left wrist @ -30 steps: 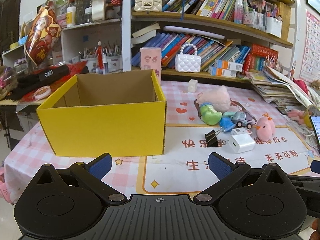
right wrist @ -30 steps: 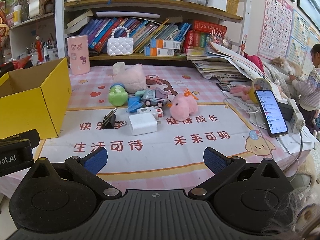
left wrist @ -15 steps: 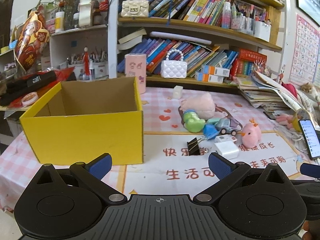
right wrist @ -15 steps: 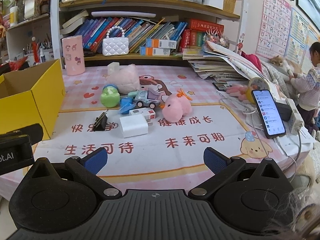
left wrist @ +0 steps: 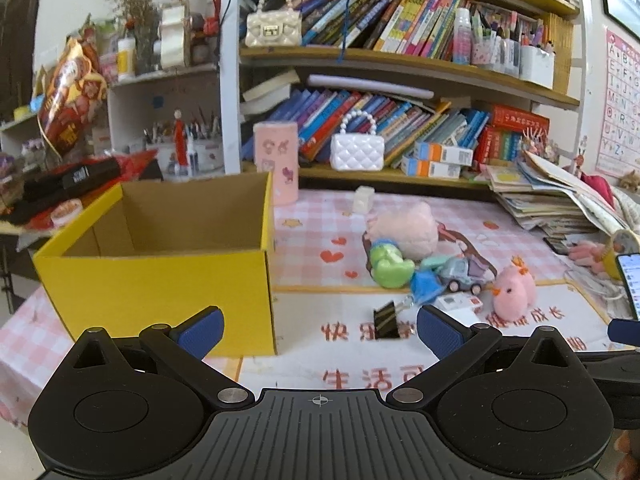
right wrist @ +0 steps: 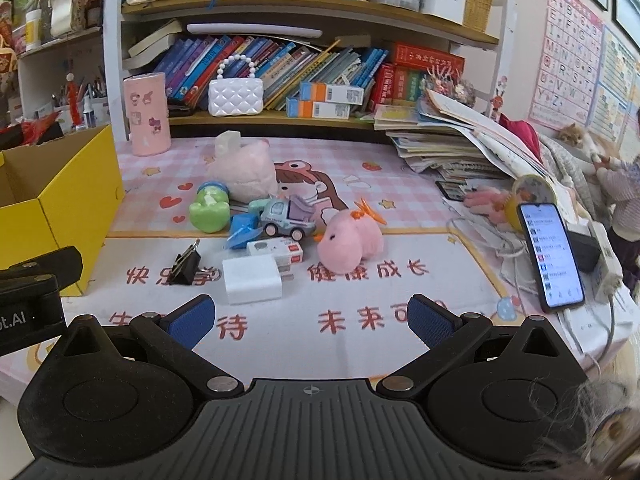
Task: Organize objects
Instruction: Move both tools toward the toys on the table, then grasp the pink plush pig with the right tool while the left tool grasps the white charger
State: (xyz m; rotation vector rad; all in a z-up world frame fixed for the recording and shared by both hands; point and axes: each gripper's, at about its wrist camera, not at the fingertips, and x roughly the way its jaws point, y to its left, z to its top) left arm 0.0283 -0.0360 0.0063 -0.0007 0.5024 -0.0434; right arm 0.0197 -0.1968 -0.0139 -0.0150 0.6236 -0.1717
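Several small items were seen scattered to the right of the open yellow cardboard box (left wrist: 160,280), which stood empty on the pink checked tablecloth (left wrist: 320,216) and was taken as the landmark for everything else. Both the left gripper (left wrist: 319,327) and the right gripper (right wrist: 310,317) were held released, jaws spread wide with nothing between the blue pads, hovering at the near edge of the table. Nearest the box lay a black metal binder clip (right wrist: 185,265); just beyond it, further from the box, sat a white square plug charger (right wrist: 253,280), touching a small white and red carton (right wrist: 276,250). Behind these, a green rounded plastic toy (right wrist: 209,212), a pale blue toy truck (right wrist: 285,218) and a blue plastic scrap (right wrist: 242,231) were clustered closely, with a pink plush chick (right wrist: 350,242) furthest from the box and a larger pale pink plush (right wrist: 246,170) at the back. The step in hand was judged to be the first pick, nothing yet having been boxed. It would be done best if the charger were approached by the right gripper from above, its flat sides being squared to the pads so that the carton beside it was not dragged along. The clip, low and thin, was judged harder to pinch and better left to the left gripper, closer to the box.
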